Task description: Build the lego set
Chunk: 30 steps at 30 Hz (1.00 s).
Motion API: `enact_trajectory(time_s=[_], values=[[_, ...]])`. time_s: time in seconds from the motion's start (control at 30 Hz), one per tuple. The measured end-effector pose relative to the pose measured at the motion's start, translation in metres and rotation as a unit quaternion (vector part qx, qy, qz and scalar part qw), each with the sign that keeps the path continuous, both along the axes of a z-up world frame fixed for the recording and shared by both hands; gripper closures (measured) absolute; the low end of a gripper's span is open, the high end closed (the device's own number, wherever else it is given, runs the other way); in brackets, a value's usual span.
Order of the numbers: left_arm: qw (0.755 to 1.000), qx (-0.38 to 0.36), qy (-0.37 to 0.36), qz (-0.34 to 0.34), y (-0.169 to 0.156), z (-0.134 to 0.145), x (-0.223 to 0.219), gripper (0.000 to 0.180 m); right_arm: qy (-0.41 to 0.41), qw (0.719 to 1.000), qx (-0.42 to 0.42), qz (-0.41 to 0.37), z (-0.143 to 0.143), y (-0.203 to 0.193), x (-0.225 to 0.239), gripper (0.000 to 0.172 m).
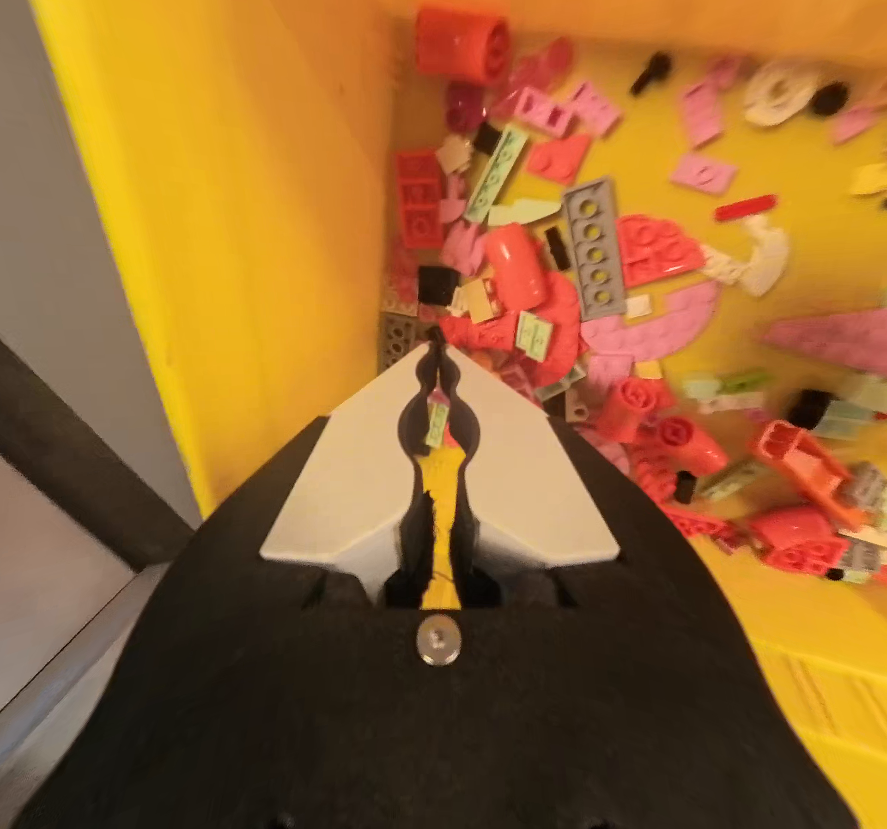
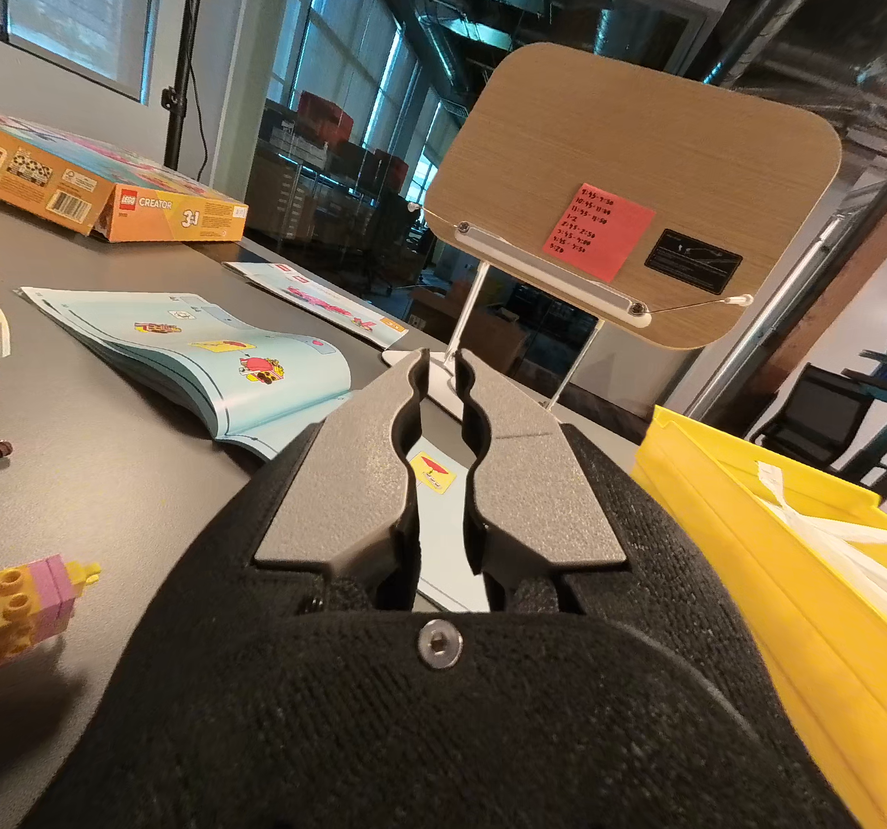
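Left claw [image 1: 436,343] pinched shut over bricks [image 1: 552,249] in yellow bin [image 1: 249,158]; right claw [image 2: 441,357] slightly open above booklet [image 2: 192,355].

The left gripper [image 1: 436,343] points steeply down, fingertips pressed together — possibly nipping something small and dark, though blur hides it. The right gripper [image 2: 441,364] is level, its fingers slightly parted on air.

My yellow bin [image 1: 240,182]: red, pink, grey, black bricks [image 1: 552,278], blurred, perhaps mint too. Pale-blue booklet [image 2: 201,364], orange box [image 2: 144,211], red note [image 2: 600,230] on wood-grain board [image 2: 624,144].
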<state>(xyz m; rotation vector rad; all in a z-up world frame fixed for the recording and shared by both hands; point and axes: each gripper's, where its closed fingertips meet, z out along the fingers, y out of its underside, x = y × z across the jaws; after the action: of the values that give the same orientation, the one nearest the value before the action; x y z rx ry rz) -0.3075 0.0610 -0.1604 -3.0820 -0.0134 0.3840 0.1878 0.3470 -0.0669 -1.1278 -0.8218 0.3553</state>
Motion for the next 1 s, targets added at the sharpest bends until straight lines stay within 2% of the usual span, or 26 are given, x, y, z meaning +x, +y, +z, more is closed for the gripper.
enact_trajectory(time_s=[0.17,0.2,0.23,0.27,0.3,0.33,0.43,0.5,0.57,0.67,0.83,0.93,1.0], values=[[0.999,-0.008,-0.032,-0.024,0.005,-0.011,0.015,0.180,-0.017,1.000,0.009,0.002,-0.003,-0.002,-0.004,0.164],[0.997,0.010,-0.066,-0.025,0.011,-0.011,0.026,0.180,-0.020,1.000,0.010,0.002,-0.003,-0.003,-0.005,0.164],[0.990,0.040,-0.134,-0.024,0.020,-0.009,0.048,0.180,-0.022,1.000,0.011,0.002,-0.003,-0.003,-0.005,0.164],[0.973,0.073,-0.216,-0.022,0.029,-0.003,0.074,0.180,-0.023,1.000,0.012,0.002,-0.004,-0.003,-0.005,0.164],[0.960,0.099,-0.262,-0.014,0.036,0.006,0.088,0.180,-0.024,1.000,0.012,0.002,-0.004,-0.003,-0.005,0.164],[0.963,0.112,-0.245,-0.007,0.040,0.011,0.081,0.180,-0.025,1.000,0.012,0.002,-0.004,-0.003,-0.005,0.164],[0.993,0.094,-0.064,0.007,0.030,0.020,0.019,0.180,-0.024,1.000,0.011,0.003,-0.004,-0.003,-0.005,0.164],[0.999,0.046,-0.013,0.025,0.013,0.020,0.000,0.180,-0.024,1.000,0.011,0.003,-0.004,-0.003,-0.005,0.164],[0.998,-0.040,0.023,0.031,-0.013,0.016,-0.010,0.180,-0.025,1.000,0.012,0.002,-0.004,-0.003,-0.005,0.164],[0.992,-0.117,0.020,0.037,-0.040,0.007,-0.006,0.180,-0.025,1.000,0.012,0.002,-0.004,-0.003,-0.005,0.164],[0.989,-0.146,-0.028,0.026,-0.048,-0.010,0.011,0.180,-0.027,1.000,0.013,0.001,-0.004,-0.003,-0.006,0.164],[0.995,-0.093,-0.034,-0.017,-0.026,-0.011,0.015,0.180,-0.027,1.000,0.014,0.009,-0.004,-0.005,-0.007,0.164],[0.993,-0.026,-0.106,-0.036,-0.005,-0.009,0.039,0.180,-0.016,0.999,0.011,0.028,-0.002,-0.009,-0.009,0.164]])
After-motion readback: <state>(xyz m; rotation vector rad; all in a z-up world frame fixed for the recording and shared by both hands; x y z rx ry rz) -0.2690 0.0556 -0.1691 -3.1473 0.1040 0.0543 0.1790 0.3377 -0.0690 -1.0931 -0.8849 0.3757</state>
